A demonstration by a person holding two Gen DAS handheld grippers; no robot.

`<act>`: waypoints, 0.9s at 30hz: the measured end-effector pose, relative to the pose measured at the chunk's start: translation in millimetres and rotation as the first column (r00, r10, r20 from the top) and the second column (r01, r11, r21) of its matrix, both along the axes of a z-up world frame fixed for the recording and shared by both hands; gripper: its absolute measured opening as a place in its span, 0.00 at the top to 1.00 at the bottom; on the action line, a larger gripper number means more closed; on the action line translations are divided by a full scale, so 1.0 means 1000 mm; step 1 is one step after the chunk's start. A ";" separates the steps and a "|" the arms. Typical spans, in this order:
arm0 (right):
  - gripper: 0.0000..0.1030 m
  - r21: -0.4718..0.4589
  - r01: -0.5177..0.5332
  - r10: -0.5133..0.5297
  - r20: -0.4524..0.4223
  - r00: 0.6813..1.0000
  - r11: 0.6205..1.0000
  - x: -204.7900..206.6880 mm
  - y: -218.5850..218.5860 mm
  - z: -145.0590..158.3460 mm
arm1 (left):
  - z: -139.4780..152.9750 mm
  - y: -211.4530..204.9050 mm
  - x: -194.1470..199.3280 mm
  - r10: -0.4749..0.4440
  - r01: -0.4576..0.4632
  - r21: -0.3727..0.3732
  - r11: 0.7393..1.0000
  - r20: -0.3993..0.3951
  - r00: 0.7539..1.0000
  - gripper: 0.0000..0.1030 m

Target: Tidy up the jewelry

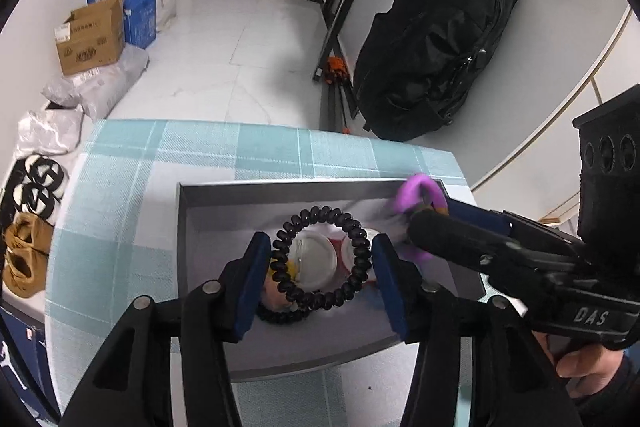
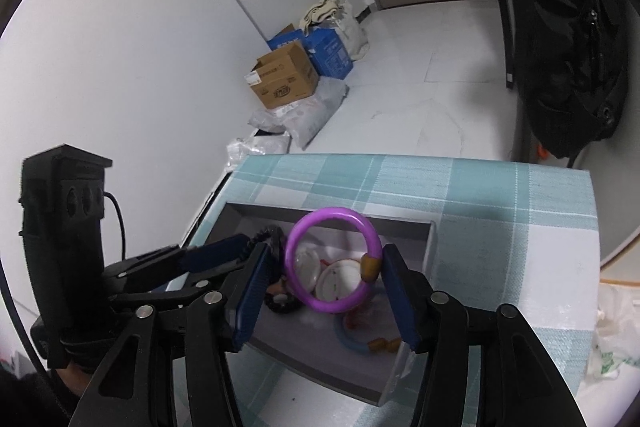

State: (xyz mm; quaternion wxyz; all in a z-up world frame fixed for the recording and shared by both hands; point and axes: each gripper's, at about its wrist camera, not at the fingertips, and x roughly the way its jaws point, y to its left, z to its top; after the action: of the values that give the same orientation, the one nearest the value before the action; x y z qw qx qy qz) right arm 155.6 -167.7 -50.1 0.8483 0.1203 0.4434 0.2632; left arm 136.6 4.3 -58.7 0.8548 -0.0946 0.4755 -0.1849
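Observation:
A grey box [image 1: 280, 189] sits on the teal checked tablecloth [image 1: 120, 227]. My left gripper [image 1: 320, 247] is shut on a black beaded bracelet [image 1: 320, 259], holding it above the box. My right gripper [image 2: 324, 267] is shut on a purple bangle [image 2: 332, 259] with a gold clasp, also above the box [image 2: 332, 217]. The bangle shows blurred in the left wrist view [image 1: 420, 195]. Inside the box lie white round cases [image 2: 340, 283], a blue bangle [image 2: 356, 343] and another dark bracelet [image 1: 280, 315].
A black backpack [image 1: 436, 43] leans on the wall past the table's far edge. Cardboard and blue boxes [image 1: 92, 35], plastic bags and shoes [image 1: 24, 259] lie on the floor at left. A plastic bag [image 2: 612, 347] is at the table's right.

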 end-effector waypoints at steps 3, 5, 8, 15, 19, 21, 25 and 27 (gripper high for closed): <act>0.31 0.012 0.008 -0.008 0.030 1.000 1.000 -0.004 -0.004 0.005 | 0.003 0.002 -0.004 0.007 -0.007 -0.009 1.000 0.017 1.000 0.42; 0.29 0.018 0.014 -0.014 0.040 0.999 1.000 -0.007 -0.005 0.007 | 0.008 0.004 -0.007 0.020 -0.019 -0.015 1.000 0.042 0.999 0.42; 0.29 0.030 0.042 -0.043 0.040 0.998 0.999 -0.009 -0.009 0.009 | 0.016 0.003 -0.015 0.022 -0.022 0.003 1.000 0.090 0.996 0.41; 0.16 0.024 0.115 -0.117 0.127 0.985 0.993 -0.036 -0.019 0.022 | 0.028 0.010 -0.043 0.140 -0.162 0.105 0.981 0.193 0.971 0.27; 0.15 0.014 0.106 -0.107 0.174 0.979 0.994 -0.055 -0.012 0.030 | 0.037 0.011 -0.058 0.177 -0.204 0.097 0.974 0.235 0.956 0.26; 0.14 -0.016 0.085 -0.080 0.216 0.973 0.996 -0.067 -0.005 0.036 | 0.042 0.012 -0.064 0.179 -0.210 0.098 0.973 0.254 0.950 0.25; 0.11 -0.048 0.097 -0.080 0.278 0.957 0.994 -0.086 0.001 0.044 | 0.043 0.014 -0.074 0.189 -0.220 0.092 0.971 0.264 0.946 0.18; 0.09 -0.047 0.108 -0.091 0.286 0.954 0.993 -0.093 0.001 0.045 | 0.045 0.014 -0.078 0.191 -0.222 0.090 0.971 0.266 0.945 0.17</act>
State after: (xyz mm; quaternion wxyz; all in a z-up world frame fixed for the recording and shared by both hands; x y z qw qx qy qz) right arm 62.9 -167.1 -5.0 0.9185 0.0771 0.3189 0.2208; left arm 58.7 17.9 -14.0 0.9277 -0.0683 0.3590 -0.0762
